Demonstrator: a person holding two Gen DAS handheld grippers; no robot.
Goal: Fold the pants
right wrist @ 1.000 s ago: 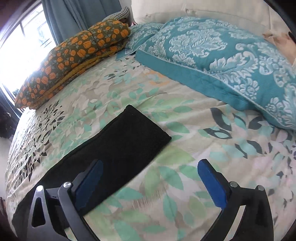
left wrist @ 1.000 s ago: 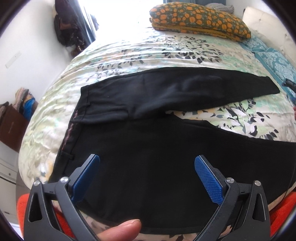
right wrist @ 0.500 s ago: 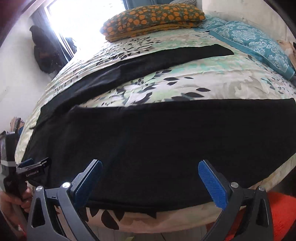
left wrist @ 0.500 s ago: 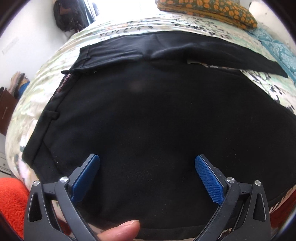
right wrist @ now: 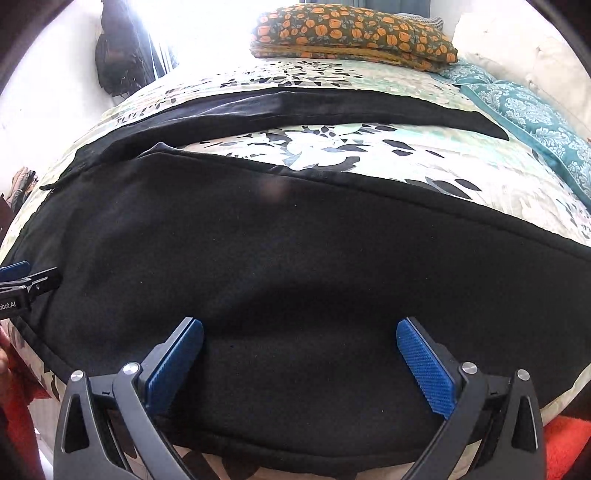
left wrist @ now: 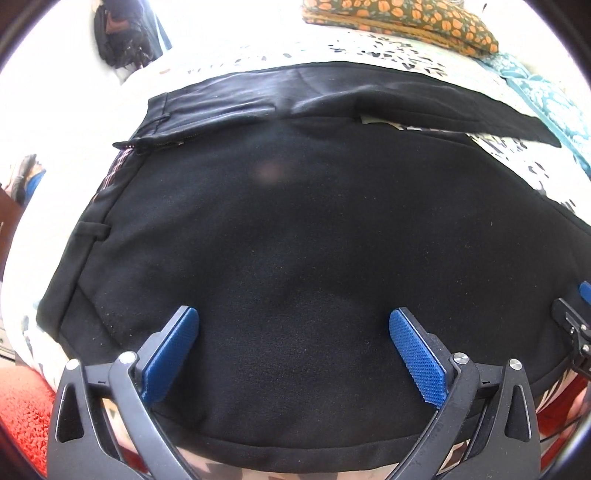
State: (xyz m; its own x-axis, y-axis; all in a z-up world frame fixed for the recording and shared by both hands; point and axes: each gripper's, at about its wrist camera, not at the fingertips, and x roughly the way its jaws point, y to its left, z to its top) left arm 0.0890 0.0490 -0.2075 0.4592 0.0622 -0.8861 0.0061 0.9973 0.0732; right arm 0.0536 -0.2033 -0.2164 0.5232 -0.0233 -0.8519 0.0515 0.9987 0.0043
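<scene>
Black pants (left wrist: 295, 229) lie spread flat on the bed, waistband to the left, the two legs running right. The near leg fills the right wrist view (right wrist: 295, 266); the far leg (right wrist: 295, 107) lies beyond a strip of quilt. My left gripper (left wrist: 293, 339) is open, low over the near edge of the pants by the hip. My right gripper (right wrist: 299, 350) is open over the near leg's edge. Each gripper shows at the other view's edge: the right one (left wrist: 576, 325), the left one (right wrist: 22, 282).
The floral quilt (right wrist: 332, 147) covers the bed. An orange patterned pillow (right wrist: 351, 33) lies at the far side, teal pillows (right wrist: 535, 114) at the right. Red carpet (left wrist: 22, 417) lies below the bed's near edge. A dark bag (right wrist: 118, 59) hangs by the window.
Both grippers have come down close to the near edge of the pants. The right one swung from the far leg's cuff by the pillows to the near leg. Both stayed open.
</scene>
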